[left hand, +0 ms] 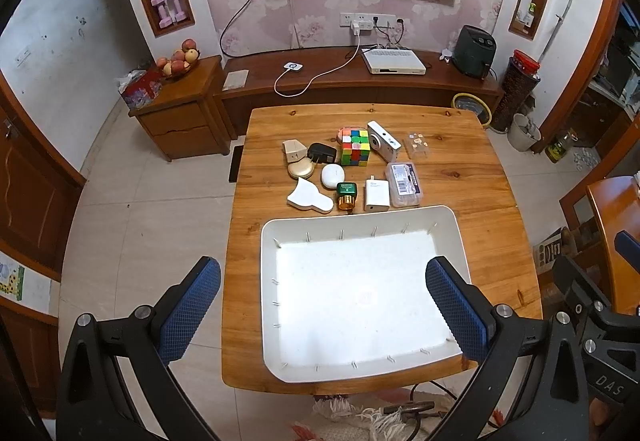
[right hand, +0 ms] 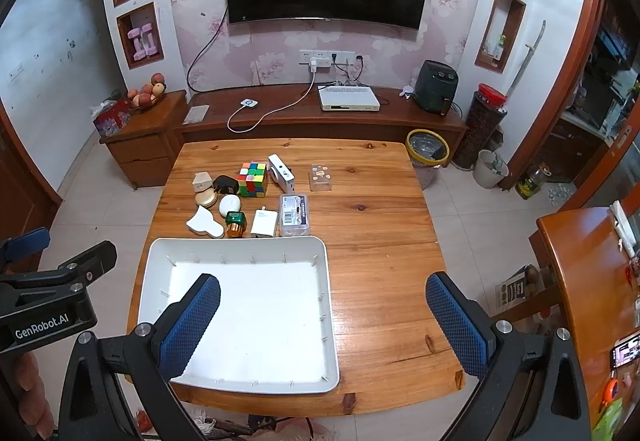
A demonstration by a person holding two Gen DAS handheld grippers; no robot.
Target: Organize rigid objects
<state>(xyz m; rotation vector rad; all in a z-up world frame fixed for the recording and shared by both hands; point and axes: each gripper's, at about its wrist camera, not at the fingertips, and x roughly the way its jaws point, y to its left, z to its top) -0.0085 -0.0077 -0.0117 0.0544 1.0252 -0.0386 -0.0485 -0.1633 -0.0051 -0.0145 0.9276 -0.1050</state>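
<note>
Clutter [left hand: 352, 169] just beyond tray [left hand: 268, 241]

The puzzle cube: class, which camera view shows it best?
The left wrist view: the puzzle cube appears larger, with top and front faces clear. The right wrist view shows it smaller and farther left, but unobstructed.
</note>
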